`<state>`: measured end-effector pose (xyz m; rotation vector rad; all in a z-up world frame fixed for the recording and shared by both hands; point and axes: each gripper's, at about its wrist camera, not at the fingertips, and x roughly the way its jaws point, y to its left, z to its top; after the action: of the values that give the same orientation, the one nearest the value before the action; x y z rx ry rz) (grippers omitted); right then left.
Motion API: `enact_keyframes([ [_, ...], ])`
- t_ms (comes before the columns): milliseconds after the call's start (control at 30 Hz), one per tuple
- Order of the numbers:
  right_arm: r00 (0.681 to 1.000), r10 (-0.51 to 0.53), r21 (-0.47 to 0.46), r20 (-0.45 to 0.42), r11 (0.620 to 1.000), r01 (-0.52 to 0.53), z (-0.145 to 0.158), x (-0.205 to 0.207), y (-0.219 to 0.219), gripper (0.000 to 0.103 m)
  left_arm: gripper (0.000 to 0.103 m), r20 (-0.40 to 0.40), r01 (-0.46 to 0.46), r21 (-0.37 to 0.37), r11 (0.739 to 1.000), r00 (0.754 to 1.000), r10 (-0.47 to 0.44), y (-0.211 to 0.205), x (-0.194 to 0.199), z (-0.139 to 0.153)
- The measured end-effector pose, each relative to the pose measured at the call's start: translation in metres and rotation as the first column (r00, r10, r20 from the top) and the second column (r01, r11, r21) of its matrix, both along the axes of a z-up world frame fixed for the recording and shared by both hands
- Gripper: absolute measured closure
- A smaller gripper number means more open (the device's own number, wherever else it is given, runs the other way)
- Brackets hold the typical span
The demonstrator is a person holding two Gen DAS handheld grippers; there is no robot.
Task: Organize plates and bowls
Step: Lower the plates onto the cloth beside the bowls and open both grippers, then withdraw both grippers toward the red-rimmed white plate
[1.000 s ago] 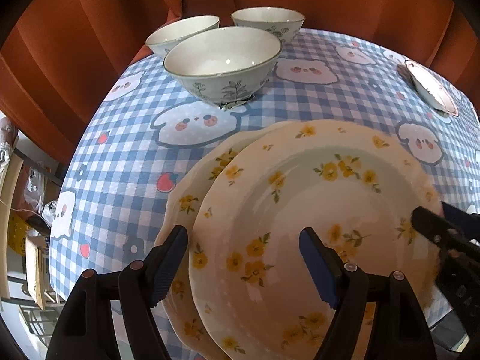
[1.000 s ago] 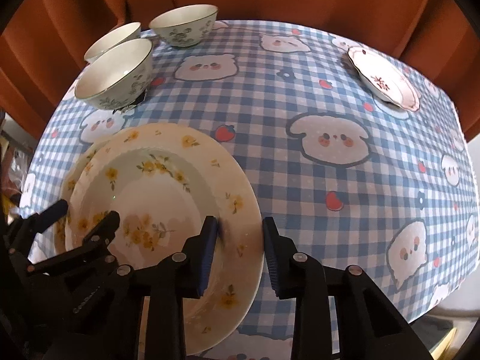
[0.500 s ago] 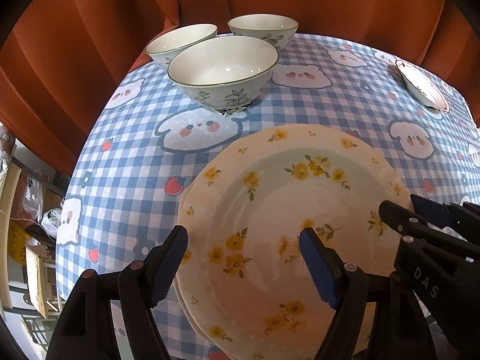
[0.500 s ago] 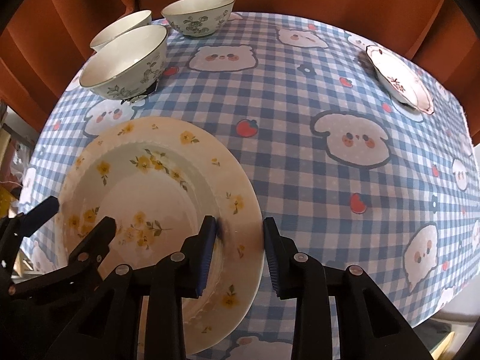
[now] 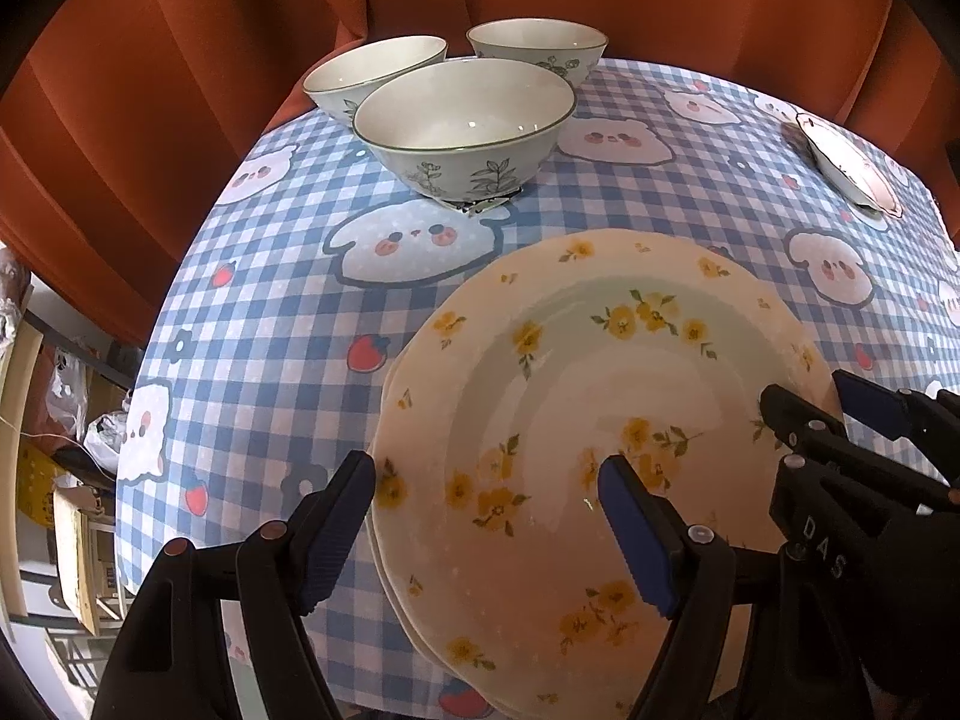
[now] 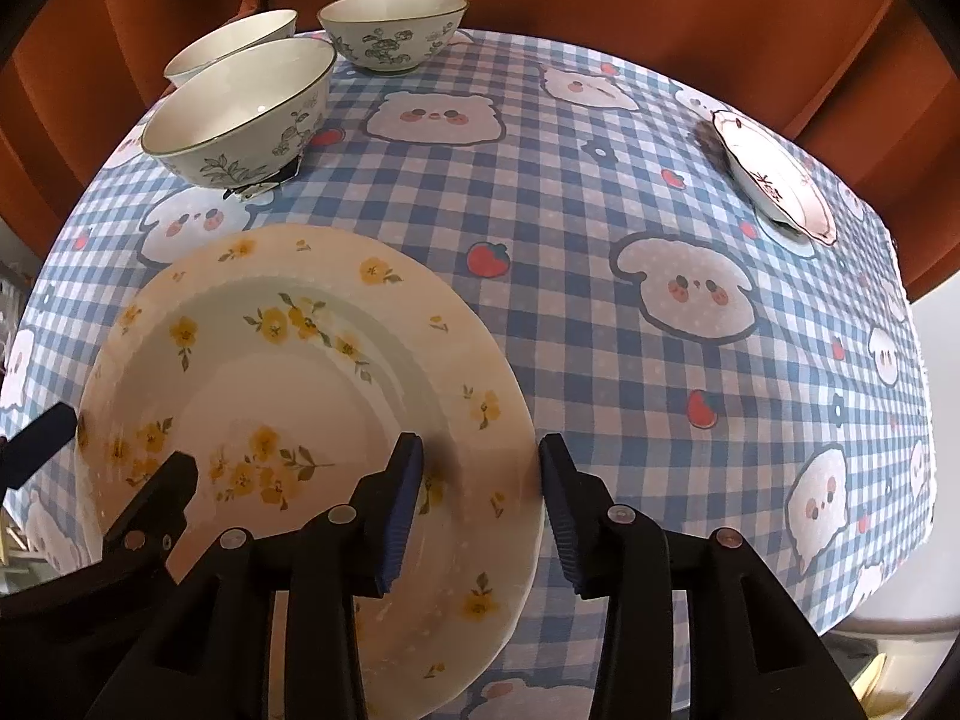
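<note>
Two stacked yellow-flowered plates [image 5: 600,420], three bowls [image 5: 462,120], one small plate [image 6: 774,180].

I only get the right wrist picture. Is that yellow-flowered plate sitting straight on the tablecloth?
Observer: No. The left wrist view shows a second plate underneath the yellow-flowered plate; its rim peeks out on the left.
Operator: And the other claw, is it clamped on anything?
Observer: No. The left claw is wide open, with one finger over the cloth and the other over the top plate.
</note>
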<state>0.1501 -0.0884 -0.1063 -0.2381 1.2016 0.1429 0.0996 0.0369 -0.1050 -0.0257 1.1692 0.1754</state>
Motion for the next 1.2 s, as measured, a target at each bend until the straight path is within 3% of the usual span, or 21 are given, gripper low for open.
enact_keyframes([
  [200,1.000,-0.029,0.021,-0.010,0.999,0.029,0.012,-0.007,-0.006,0.056,0.024,0.007,0.018,-0.037,0.999,1.000,-0.018,-0.002,-0.002,0.010],
  [433,0.996,-0.065,0.057,0.055,0.996,0.061,0.043,-0.009,-0.028,0.056,0.024,0.075,0.068,-0.049,0.996,0.995,-0.065,-0.022,0.001,0.033],
  [533,0.993,-0.071,0.123,0.093,0.991,0.060,0.056,-0.007,-0.044,0.056,0.024,0.111,0.102,-0.058,0.993,0.989,-0.095,-0.038,0.003,0.041],
  [633,0.991,-0.064,0.141,0.117,0.989,0.047,0.063,-0.004,-0.056,0.056,0.018,0.144,0.116,-0.053,0.992,0.984,-0.107,-0.059,0.007,0.049],
  [867,0.989,-0.034,0.168,0.141,0.986,0.010,0.076,0.014,-0.098,0.055,0.018,0.175,0.098,-0.035,0.995,0.980,-0.090,-0.105,0.024,0.066],
  [1033,0.985,-0.035,0.154,0.167,0.988,0.009,0.085,0.033,-0.137,0.046,0.018,0.179,0.066,-0.051,0.996,0.982,-0.056,-0.138,0.044,0.072],
  [1200,0.981,-0.035,0.165,0.193,0.986,0.002,0.090,0.053,-0.181,0.027,0.018,0.195,0.046,-0.069,0.997,0.980,-0.031,-0.174,0.061,0.075],
])
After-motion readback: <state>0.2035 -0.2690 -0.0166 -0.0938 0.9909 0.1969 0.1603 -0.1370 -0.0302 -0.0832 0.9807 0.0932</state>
